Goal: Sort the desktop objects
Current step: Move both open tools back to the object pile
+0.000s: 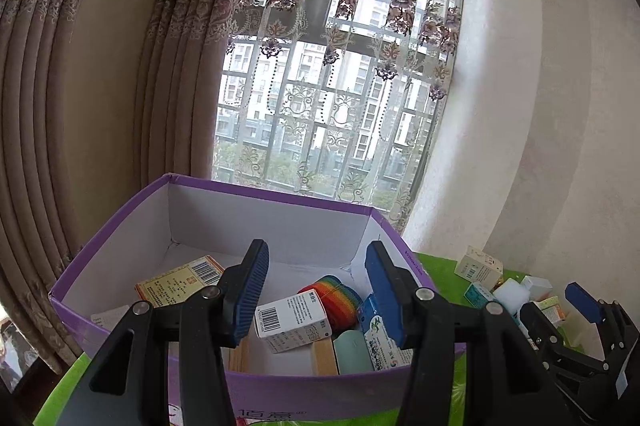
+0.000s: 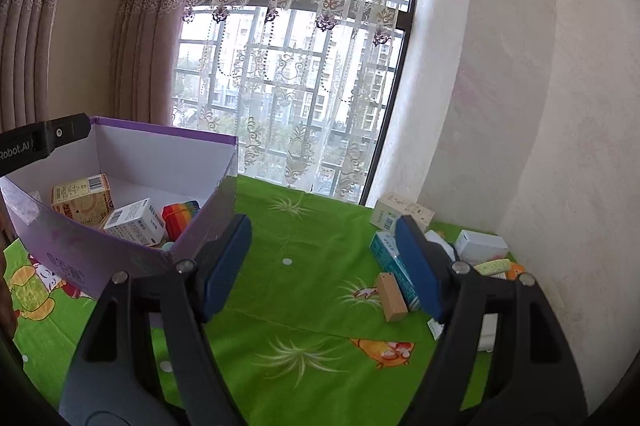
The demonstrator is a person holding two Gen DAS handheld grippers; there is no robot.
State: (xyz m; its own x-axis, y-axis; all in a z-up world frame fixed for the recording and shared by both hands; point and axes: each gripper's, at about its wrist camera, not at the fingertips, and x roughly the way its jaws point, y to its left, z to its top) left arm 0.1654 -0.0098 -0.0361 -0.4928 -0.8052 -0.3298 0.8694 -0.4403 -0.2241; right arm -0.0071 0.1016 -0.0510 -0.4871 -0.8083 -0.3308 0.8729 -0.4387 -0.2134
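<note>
Our left gripper (image 1: 316, 290) hangs over the purple box (image 1: 120, 226) with its fingers wide apart and nothing in them. Below and between those fingers we see a white box with a barcode (image 1: 294, 322), a rainbow toy (image 1: 334, 296) and a yellow box (image 1: 180, 280) lying inside the purple box. Our right gripper (image 2: 324, 266) is open and empty too, over the green worktop (image 2: 304, 238). Just inside its right finger lie a wooden block (image 2: 392, 296) and a teal box (image 2: 390, 264)
</note>
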